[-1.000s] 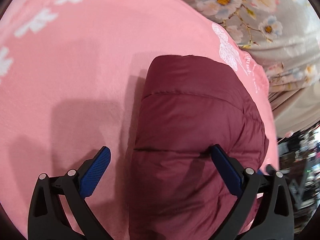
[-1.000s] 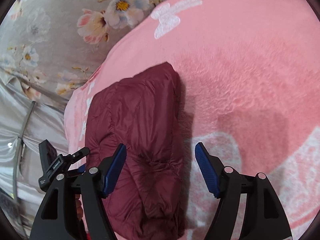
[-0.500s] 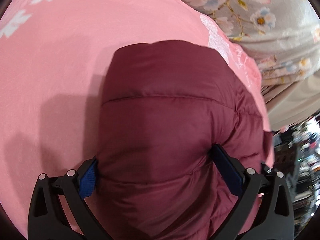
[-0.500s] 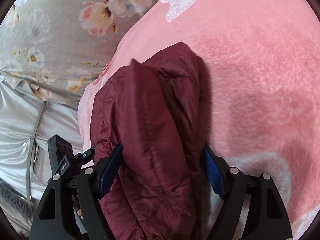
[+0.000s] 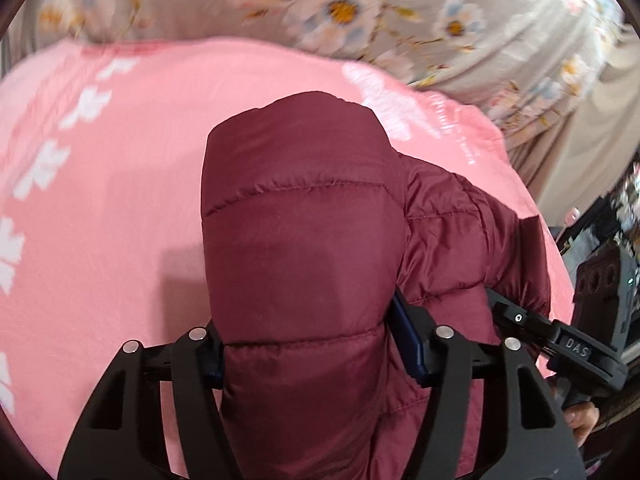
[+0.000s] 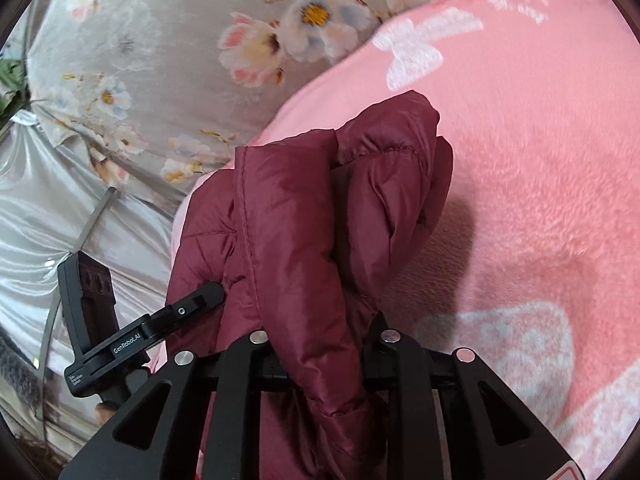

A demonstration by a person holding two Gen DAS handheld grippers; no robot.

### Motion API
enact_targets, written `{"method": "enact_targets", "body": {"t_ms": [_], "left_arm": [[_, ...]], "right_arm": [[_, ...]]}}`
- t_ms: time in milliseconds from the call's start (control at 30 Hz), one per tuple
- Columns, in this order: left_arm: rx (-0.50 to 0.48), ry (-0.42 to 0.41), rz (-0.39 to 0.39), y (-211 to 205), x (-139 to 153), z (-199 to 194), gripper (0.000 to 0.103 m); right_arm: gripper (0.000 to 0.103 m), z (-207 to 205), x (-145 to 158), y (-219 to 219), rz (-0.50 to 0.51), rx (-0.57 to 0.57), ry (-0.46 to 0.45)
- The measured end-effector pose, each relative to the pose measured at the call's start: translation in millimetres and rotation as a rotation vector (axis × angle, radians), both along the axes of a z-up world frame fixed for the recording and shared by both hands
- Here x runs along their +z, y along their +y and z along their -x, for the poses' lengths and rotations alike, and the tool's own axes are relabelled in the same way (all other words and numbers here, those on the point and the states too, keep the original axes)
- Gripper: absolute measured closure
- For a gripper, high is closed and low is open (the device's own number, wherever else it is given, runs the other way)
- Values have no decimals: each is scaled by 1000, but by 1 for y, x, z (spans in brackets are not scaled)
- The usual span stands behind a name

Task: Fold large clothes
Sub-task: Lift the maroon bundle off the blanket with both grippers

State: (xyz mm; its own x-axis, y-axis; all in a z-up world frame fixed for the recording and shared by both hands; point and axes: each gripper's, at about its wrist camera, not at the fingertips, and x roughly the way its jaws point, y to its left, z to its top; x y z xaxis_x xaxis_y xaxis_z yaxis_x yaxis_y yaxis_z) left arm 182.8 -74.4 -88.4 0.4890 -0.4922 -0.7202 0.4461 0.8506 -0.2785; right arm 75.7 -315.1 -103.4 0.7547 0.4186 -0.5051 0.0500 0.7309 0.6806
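L gripper (image 5: pixel 308 356): fingers have just been closing and now clamp a thick, rounded fold of the maroon puffer jacket (image 5: pixel 304 240); the blue pad (image 5: pixel 406 340) at 3 o'clock presses into the fabric, the other pad at 9 is mostly buried under it. R gripper (image 6: pixel 320 344): fingers also just closed in, much tighter, pinching a bunched ridge of the same jacket (image 6: pixel 304 220); its pads are hidden by cloth.

Outward: the jacket sits as 1 compact bundle between the 2 grippers, which are close together. Each shows in the other's view: R one at 4 o'clock in the L view, L one at 8 o'clock in the R view. The bundle looks lifted off or barely resting on the pink blanket (image 5: pixel 100 220), which spreads to 9 and 12. A grey floral sheet (image 6: pixel 160 60) lies beyond the blanket edge at 12.

Progress, my read: the jacket is already folded down small, so main folds seem done. Left: prob. 1 last fold or tidy-up, then setting it down flat. Can't tell if sleeves are tucked in.
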Motion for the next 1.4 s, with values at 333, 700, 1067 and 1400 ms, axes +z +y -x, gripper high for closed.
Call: {"method": "enact_targets", "body": {"t_ms": [333, 700, 1067, 1400], "left_arm": [[-82, -273, 112, 10, 117, 70, 44], [-124, -650, 177, 49, 231, 136, 44], [-54, -746, 220, 108, 272, 113, 43], [11, -552, 174, 132, 220, 4, 43]], "right_arm": [[83, 68, 106, 12, 123, -38, -262], [83, 108, 230, 56, 281, -24, -557], [83, 66, 277, 109, 376, 49, -640], [83, -57, 222, 131, 348, 95, -441]]}}
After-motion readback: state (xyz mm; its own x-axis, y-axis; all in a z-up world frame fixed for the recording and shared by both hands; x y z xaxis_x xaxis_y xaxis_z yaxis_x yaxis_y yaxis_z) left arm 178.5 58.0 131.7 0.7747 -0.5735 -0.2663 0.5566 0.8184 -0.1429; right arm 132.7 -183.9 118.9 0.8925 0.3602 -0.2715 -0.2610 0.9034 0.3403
